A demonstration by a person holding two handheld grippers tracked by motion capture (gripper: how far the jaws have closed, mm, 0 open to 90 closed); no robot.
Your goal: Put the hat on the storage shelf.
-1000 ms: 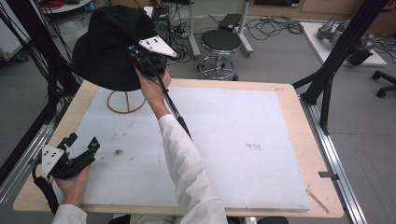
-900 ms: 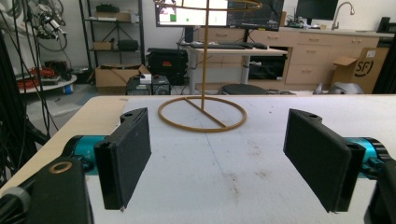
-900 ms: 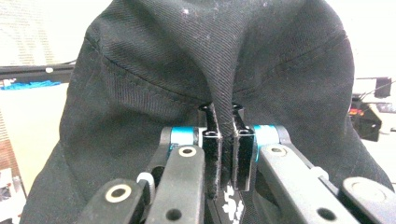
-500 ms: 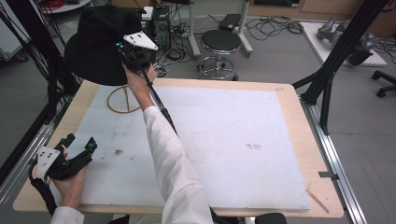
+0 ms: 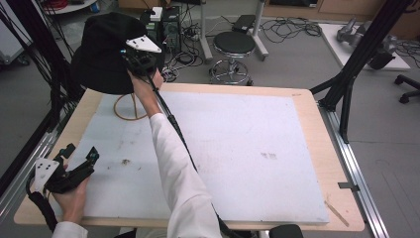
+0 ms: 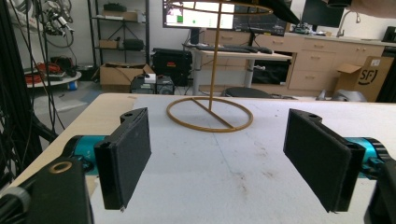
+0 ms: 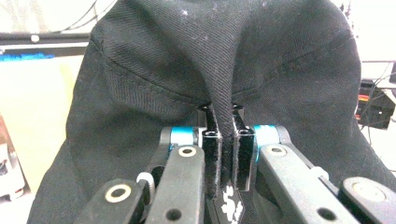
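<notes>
right tool (image 7: 223, 154) clamped on a fold of black hat (image 5: 101, 54), cloth pinched tight between both pads, seen plainly in right gripper view. hat held up over far left corner of bench (image 5: 307, 104), draped above gold wire stand (image 6: 211, 105); top ring of stand under the brim, whether touching could not be told. stand base ring flat on white mat (image 5: 237, 148), near far left edge. right hand (image 5: 143, 84) stretched far across mat from near side, white sleeve (image 5: 178, 173) along it. left tool (image 5: 79, 161) low at near left corner of bench, jaws spread wide, nothing between them, pointed toward stand. small dark smudges on mat near left tool. round stool (image 5: 234, 44) on floor beyond far edge.
</notes>
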